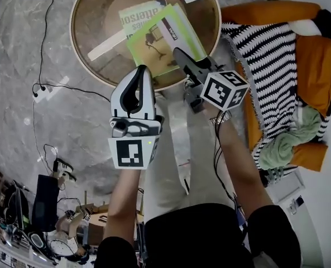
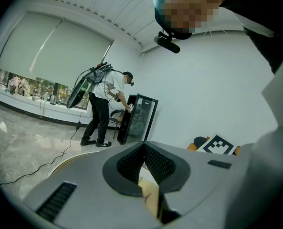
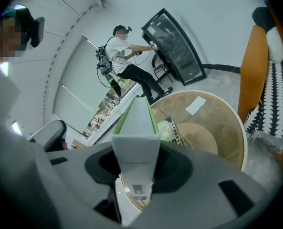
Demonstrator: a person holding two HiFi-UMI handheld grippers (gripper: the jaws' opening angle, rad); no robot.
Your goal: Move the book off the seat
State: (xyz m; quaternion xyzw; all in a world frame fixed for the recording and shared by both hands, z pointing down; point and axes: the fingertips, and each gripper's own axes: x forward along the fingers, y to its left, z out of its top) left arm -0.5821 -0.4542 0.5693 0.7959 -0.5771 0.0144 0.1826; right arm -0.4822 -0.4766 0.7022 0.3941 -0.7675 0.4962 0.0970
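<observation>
Seat (image 1: 321, 54) at right edge, round desk (image 1: 81, 43) upper centre. Book (image 1: 154, 41) sits over the desk, clear of the seat, overlapping a second book (image 1: 136, 17) lying there. My right gripper (image 1: 179, 53) pinches the book's edge. My left gripper (image 1: 143, 68), just below-left, is pressed together, empty.

Bright, even light; fisheye warping, dark corners.
</observation>
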